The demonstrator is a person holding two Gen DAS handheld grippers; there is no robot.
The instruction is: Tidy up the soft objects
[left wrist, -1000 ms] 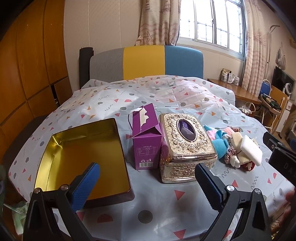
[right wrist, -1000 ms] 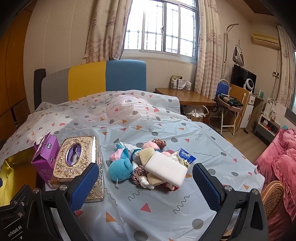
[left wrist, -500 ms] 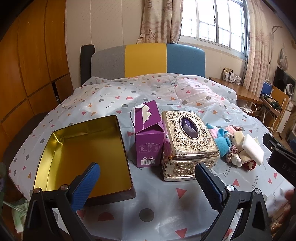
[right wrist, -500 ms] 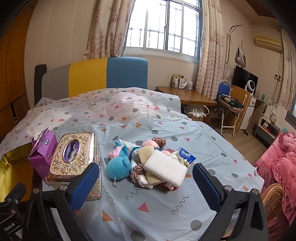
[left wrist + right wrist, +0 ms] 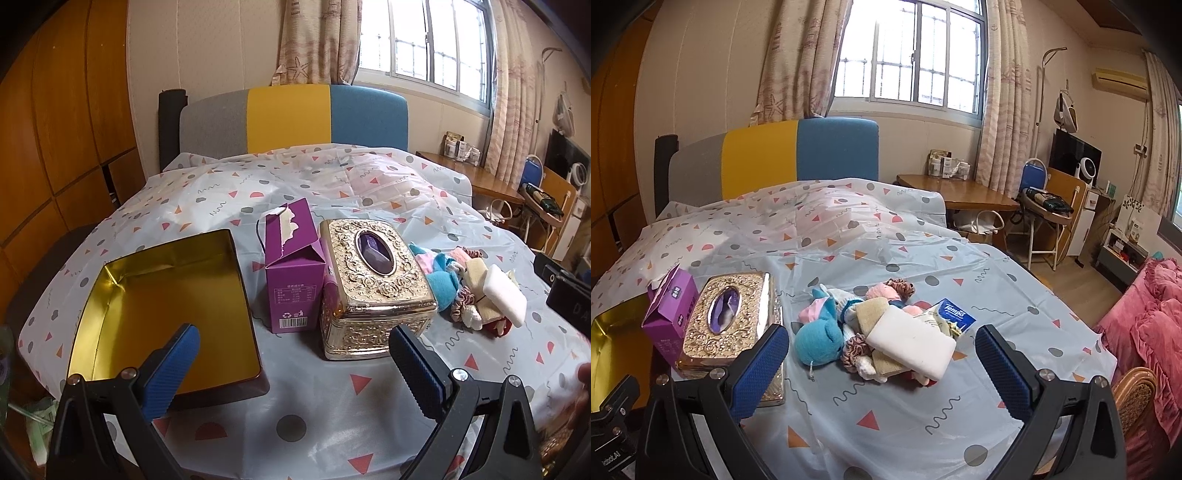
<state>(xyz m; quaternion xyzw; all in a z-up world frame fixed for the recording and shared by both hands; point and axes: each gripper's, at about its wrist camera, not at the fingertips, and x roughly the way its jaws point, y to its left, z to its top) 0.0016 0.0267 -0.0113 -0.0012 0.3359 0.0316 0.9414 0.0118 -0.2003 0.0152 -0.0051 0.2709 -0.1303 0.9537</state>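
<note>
Pile of soft items (image 5: 882, 328) lies on the bed, just ahead of the empty, spread right gripper (image 5: 882, 360). Left gripper (image 5: 295, 360) likewise spread, empty.

left gripper (image 5: 291, 365) | sits higher, farther back from gold box (image 5: 373, 280) | right gripper (image 5: 882, 363) | rises slightly above same box | objects unmoved

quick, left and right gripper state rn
left gripper: open, holding nothing, above the tablecloth.
right gripper: open, holding nothing, short of the soft pile.
</note>
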